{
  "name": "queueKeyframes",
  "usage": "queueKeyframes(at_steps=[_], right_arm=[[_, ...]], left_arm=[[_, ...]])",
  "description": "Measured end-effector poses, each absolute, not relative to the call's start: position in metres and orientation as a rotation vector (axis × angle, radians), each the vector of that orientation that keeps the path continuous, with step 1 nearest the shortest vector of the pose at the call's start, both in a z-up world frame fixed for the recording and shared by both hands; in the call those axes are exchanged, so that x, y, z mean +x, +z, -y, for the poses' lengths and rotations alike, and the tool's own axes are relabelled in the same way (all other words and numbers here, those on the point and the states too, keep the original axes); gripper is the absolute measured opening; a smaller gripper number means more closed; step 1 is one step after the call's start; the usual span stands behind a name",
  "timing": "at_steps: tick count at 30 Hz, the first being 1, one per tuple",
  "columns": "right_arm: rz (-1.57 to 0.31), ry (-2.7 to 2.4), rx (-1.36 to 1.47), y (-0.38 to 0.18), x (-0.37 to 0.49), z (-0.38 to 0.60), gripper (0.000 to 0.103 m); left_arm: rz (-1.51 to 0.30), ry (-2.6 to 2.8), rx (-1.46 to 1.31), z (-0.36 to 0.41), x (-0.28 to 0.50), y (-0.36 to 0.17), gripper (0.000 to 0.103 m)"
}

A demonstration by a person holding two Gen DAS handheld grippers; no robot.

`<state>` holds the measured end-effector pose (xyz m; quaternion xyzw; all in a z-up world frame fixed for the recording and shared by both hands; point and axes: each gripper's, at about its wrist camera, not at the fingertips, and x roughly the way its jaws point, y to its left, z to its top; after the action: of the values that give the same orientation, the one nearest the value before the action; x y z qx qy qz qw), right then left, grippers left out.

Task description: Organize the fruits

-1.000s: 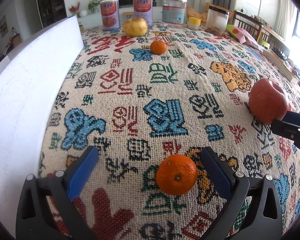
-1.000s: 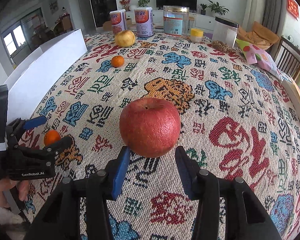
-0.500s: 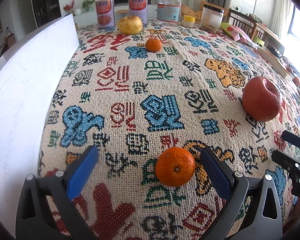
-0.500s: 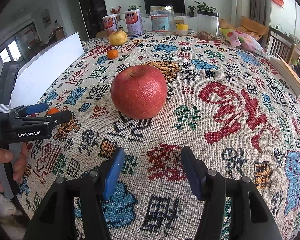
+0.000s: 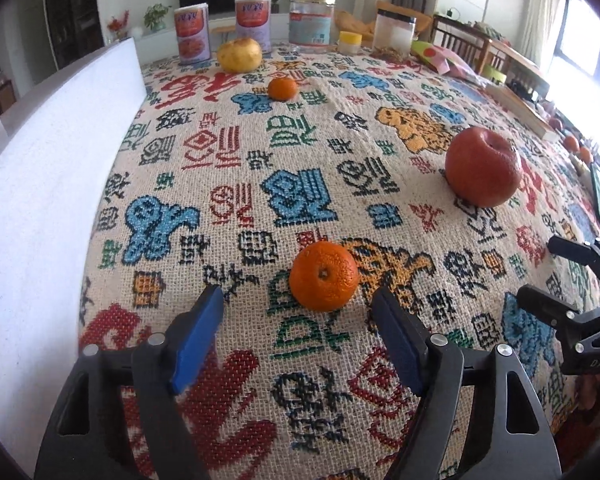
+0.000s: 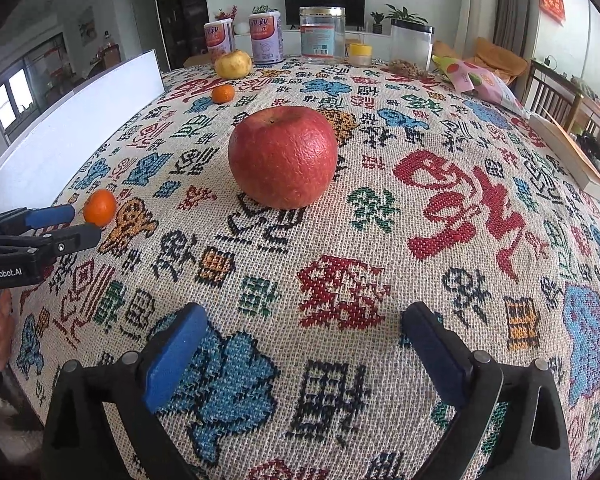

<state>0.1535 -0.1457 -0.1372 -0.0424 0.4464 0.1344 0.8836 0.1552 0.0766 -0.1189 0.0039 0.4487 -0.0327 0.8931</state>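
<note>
A small orange lies on the patterned cloth just beyond my open left gripper, untouched; it also shows in the right wrist view. A red apple stands further ahead of my open, empty right gripper; it shows in the left wrist view at the right. A second small orange and a yellow fruit sit at the far end. The right gripper appears at the right edge of the left wrist view, and the left gripper at the left edge of the right wrist view.
A white board runs along the table's left side. Two tins, a glass jar, a small yellow-lidded jar and a clear container line the far edge. A snack bag and a book lie at the right.
Both grippers have drawn back toward me. The right gripper, which was close to the apple, is now well short of it and wider open. The fruits have not moved.
</note>
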Motion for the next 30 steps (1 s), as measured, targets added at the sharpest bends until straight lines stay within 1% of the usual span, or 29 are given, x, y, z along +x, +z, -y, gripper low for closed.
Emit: queueKeyframes(at_steps=[1, 2, 3, 7, 11, 17, 18, 19, 20, 23, 26, 30], right_arm=[[-0.927, 0.283, -0.078, -0.137, 0.153, 0.147, 0.099], [-0.924, 0.288, -0.065, -0.137, 0.153, 0.149, 0.099], [-0.921, 0.293, -0.051, -0.136, 0.153, 0.151, 0.099], [-0.918, 0.3, 0.02, -0.132, 0.156, 0.16, 0.099], [-0.914, 0.32, 0.069, -0.111, 0.181, 0.155, 0.099], [-0.987, 0.336, -0.134, -0.092, 0.238, 0.105, 0.098], [-1.013, 0.337, -0.146, -0.093, 0.245, 0.101, 0.094], [-1.047, 0.327, -0.159, -0.095, 0.251, 0.099, 0.087], [-1.086, 0.296, -0.187, -0.098, 0.257, 0.097, 0.067], [-1.153, 0.296, -0.185, -0.098, 0.263, 0.1, 0.067], [-1.195, 0.318, -0.115, -0.089, 0.26, 0.103, 0.066], [-1.147, 0.459, -0.002, -0.041, 0.248, 0.081, 0.066]], left_arm=[[-0.915, -0.065, 0.027, -0.073, 0.156, -0.119, 0.067], [-0.901, -0.077, 0.022, -0.071, 0.156, -0.118, 0.044], [-0.897, -0.079, 0.015, -0.071, 0.156, -0.117, 0.029], [-0.907, -0.067, -0.055, -0.079, 0.154, -0.112, 0.029], [-0.916, -0.057, -0.101, -0.087, 0.143, -0.103, 0.028], [-0.946, -0.047, -0.169, -0.101, 0.133, -0.081, 0.028], [-0.949, -0.046, -0.18, -0.104, 0.131, -0.077, 0.028], [-0.952, -0.049, -0.192, -0.107, 0.128, -0.073, 0.028], [-0.954, -0.056, -0.206, -0.11, 0.126, -0.068, 0.028], [-0.974, -0.095, -0.257, -0.118, 0.115, -0.054, 0.028], [-0.963, -0.179, -0.325, -0.134, 0.092, -0.019, 0.028], [-0.86, -0.15, -0.307, -0.177, 0.063, 0.044, 0.028]])
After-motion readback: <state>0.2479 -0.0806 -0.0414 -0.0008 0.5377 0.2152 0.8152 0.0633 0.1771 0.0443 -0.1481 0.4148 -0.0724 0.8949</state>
